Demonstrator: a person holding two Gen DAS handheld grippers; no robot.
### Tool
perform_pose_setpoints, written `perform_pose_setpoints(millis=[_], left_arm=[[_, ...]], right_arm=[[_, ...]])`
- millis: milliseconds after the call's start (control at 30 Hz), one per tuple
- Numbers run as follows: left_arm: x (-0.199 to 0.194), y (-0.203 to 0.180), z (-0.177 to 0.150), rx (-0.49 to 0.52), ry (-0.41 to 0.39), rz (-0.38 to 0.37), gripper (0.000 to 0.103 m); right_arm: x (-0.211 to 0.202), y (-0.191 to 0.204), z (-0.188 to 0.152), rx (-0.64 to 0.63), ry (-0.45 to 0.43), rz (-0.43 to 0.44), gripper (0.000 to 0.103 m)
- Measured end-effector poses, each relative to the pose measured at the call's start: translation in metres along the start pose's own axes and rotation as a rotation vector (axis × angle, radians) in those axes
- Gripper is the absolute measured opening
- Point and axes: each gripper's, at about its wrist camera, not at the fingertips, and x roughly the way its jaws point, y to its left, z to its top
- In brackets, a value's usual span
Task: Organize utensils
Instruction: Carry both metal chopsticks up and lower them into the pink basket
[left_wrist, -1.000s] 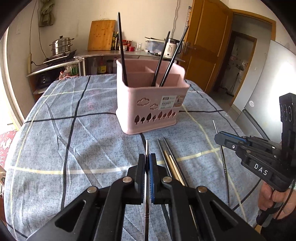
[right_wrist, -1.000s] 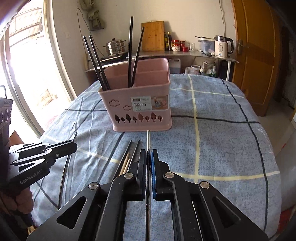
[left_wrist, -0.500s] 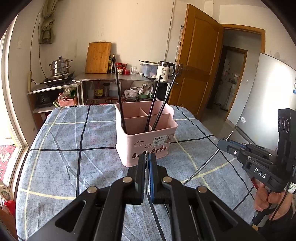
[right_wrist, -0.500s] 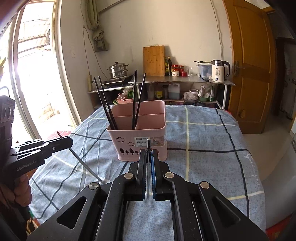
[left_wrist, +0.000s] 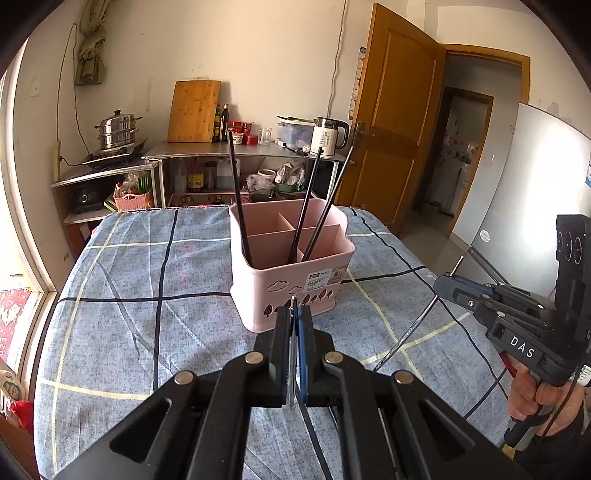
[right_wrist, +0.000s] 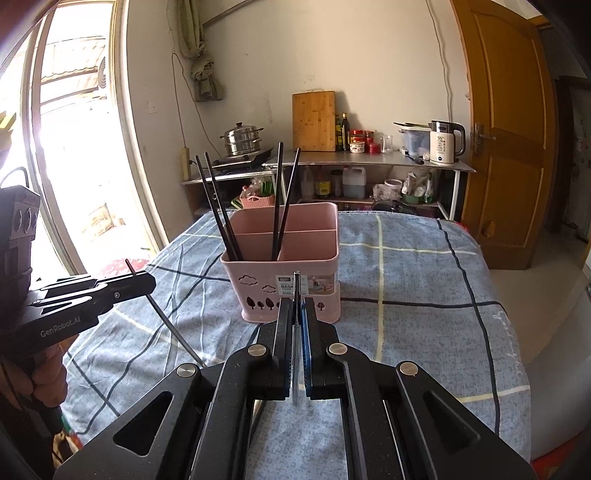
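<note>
A pink utensil basket (left_wrist: 291, 266) (right_wrist: 284, 258) with several compartments stands on the blue checked tablecloth and holds several black chopsticks (left_wrist: 238, 199) (right_wrist: 280, 206). My left gripper (left_wrist: 293, 314) is shut on a metal chopstick (left_wrist: 292, 354), held above the table in front of the basket; it also shows in the right wrist view (right_wrist: 147, 280), its chopstick (right_wrist: 173, 328) hanging down. My right gripper (right_wrist: 295, 310) is shut on a metal chopstick (right_wrist: 296, 354); it also shows in the left wrist view (left_wrist: 443, 286), its chopstick (left_wrist: 413, 328) slanting down.
The tablecloth (left_wrist: 147, 295) covers a rounded table. Behind it are a steel counter (left_wrist: 240, 151) with a kettle, jars and a cutting board, and a steamer pot (left_wrist: 116, 129). A wooden door (left_wrist: 391, 129) and a fridge (left_wrist: 532, 177) stand at the right.
Both grippers have lifted up and back from the table, each carrying a metal chopstick. The loose chopsticks on the cloth are out of view now.
</note>
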Motion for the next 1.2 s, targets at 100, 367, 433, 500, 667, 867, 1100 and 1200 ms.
perform_pose_setpoints(millis=[100, 367, 433, 500, 667, 867, 1100, 1200], left_arm=[[-0.004, -0.001, 0.008, 0.011, -0.009, -0.009, 0.005], [-0.015, 0.001, 0.049, 0.031, -0.064, -0.014, 0.005], [-0.017, 0.003, 0.062, 0.028, -0.080, -0.014, 0.005], [-0.018, 0.005, 0.076, 0.027, -0.100, -0.004, 0.004], [-0.016, 0.008, 0.106, 0.016, -0.138, -0.009, 0.004], [-0.004, 0.013, 0.126, 0.010, -0.165, -0.009, 0.004], [0.022, 0.023, 0.121, -0.012, -0.134, -0.018, 0.004], [0.034, 0.027, 0.113, -0.023, -0.107, -0.022, 0.004]], right_arm=[[-0.001, 0.002, 0.008, -0.009, -0.010, 0.005, 0.004], [0.001, 0.013, 0.042, -0.043, -0.070, 0.018, 0.004], [0.001, 0.018, 0.054, -0.050, -0.091, 0.024, 0.004], [0.003, 0.023, 0.066, -0.061, -0.115, 0.030, 0.004], [0.012, 0.033, 0.092, -0.073, -0.157, 0.047, 0.004], [0.032, 0.037, 0.113, -0.059, -0.179, 0.053, 0.004], [0.061, 0.035, 0.108, -0.037, -0.132, 0.051, 0.004], [0.071, 0.032, 0.098, -0.031, -0.102, 0.051, 0.004]])
